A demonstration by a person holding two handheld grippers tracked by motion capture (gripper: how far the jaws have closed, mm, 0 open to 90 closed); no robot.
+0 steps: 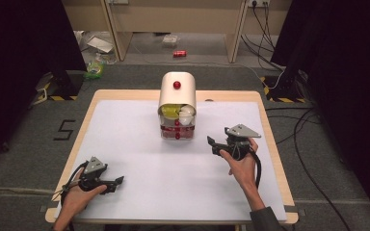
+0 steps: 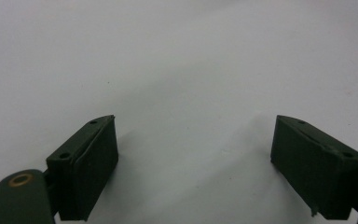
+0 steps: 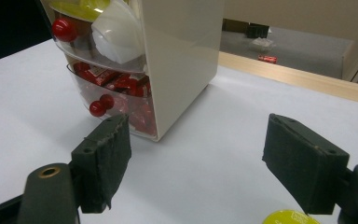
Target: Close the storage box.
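Observation:
A cream cabinet of small clear drawers (image 1: 177, 91) stands at the back middle of the white table (image 1: 139, 159), with a red knob (image 1: 177, 85) on its front. In the right gripper view the cabinet (image 3: 182, 56) is close ahead. Its upper drawer (image 3: 107, 42) holds white and yellow pieces. Its lower drawer (image 3: 121, 100) holds red pieces and carries red knobs (image 3: 98, 108). My right gripper (image 1: 212, 146) (image 3: 196, 163) is open, a little right of the cabinet and pointing at it. My left gripper (image 1: 117, 184) (image 2: 196, 163) is open above bare table at the front left, holding nothing.
A yellow round thing (image 3: 289, 218) shows at the bottom edge by the right jaw. The table's wooden rim (image 1: 274, 144) runs along the right. On the floor behind lie a red can (image 1: 179, 53), a green object (image 1: 95, 70) and cables (image 1: 298, 125).

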